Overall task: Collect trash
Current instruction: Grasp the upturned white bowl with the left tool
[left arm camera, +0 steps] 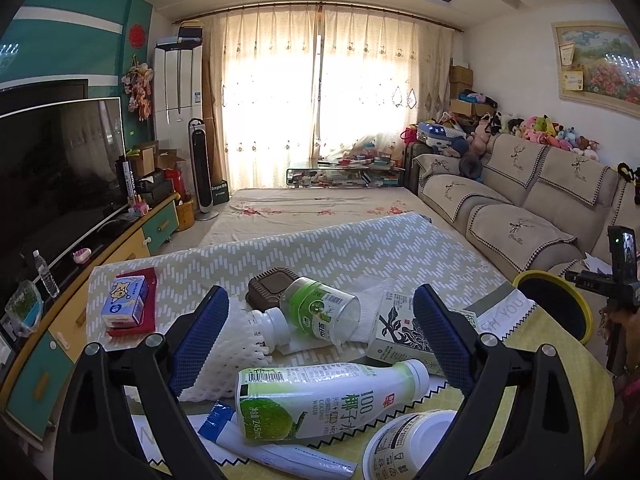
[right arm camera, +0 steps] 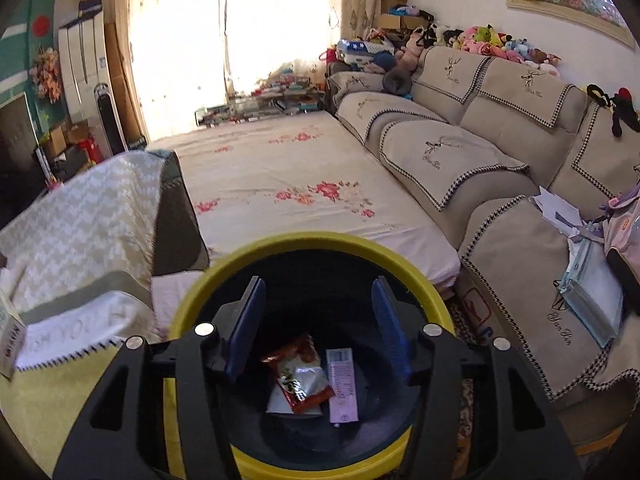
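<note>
My left hand-held gripper [left arm camera: 320,344] hangs over the cluttered bench [left arm camera: 400,248] with its blue ribbed pads spread apart and nothing between them. Nearest me, cut off by the frame's lower edge, lies a round white cup [left arm camera: 404,448] with small print I cannot read. Beside it a blue-and-white tube [left arm camera: 272,452] lies flat, partly under a coconut water bottle [left arm camera: 320,400] on its side; its label reads "100", "COCONUT WATER" and "245mL". Left of that sits white foam fruit netting [left arm camera: 224,360], half hidden behind my left pad. Farther on, a clear bottle with a green label [left arm camera: 320,312] lies tipped over with a white cap, and a cream carton [left arm camera: 400,336] with black leaf artwork is partly behind my right pad. A brown ribbed plastic lid [left arm camera: 272,288] sits beyond them. At the left, a blue box [left arm camera: 124,304] rests on a red tray [left arm camera: 136,320].

My right hand-held gripper [right arm camera: 318,328] hovers above the yellow-rimmed bin [right arm camera: 400,260], pads apart and empty. On the dark bottom lie a red foil wrapper [right arm camera: 300,372] and a pale pink packet [right arm camera: 342,384], writing illegible.
</note>
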A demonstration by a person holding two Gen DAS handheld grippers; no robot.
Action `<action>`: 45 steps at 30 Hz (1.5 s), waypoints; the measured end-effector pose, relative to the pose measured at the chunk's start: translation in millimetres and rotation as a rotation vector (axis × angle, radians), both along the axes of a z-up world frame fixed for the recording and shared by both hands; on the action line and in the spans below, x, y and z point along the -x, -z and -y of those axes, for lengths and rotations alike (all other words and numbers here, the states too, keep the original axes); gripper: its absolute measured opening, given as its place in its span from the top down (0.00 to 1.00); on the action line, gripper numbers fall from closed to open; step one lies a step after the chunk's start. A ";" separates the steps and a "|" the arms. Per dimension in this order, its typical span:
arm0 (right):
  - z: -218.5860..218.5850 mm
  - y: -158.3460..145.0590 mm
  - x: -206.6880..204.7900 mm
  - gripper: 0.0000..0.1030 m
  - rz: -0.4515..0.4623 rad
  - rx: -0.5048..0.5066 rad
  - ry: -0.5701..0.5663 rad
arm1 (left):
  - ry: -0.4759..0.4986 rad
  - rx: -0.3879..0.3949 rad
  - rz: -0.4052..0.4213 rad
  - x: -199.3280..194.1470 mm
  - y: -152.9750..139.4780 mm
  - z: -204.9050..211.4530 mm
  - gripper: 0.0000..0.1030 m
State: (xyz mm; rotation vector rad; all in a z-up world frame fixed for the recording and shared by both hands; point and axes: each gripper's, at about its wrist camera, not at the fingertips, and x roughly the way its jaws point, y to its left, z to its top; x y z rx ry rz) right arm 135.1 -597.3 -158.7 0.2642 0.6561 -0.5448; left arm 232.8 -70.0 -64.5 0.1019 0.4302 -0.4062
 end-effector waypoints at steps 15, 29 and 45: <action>-102.9 -74.9 -34.7 0.35 0.341 0.042 -0.280 | 0.066 -0.048 -0.035 57.8 -5.7 24.2 0.10; -100.8 -70.0 -30.6 0.29 0.386 0.017 -0.303 | 0.100 -0.153 -0.251 69.0 59.6 67.2 0.11; -111.5 -68.4 -33.1 0.27 0.369 0.022 -0.355 | 0.053 -0.237 -0.314 39.4 91.6 76.8 0.19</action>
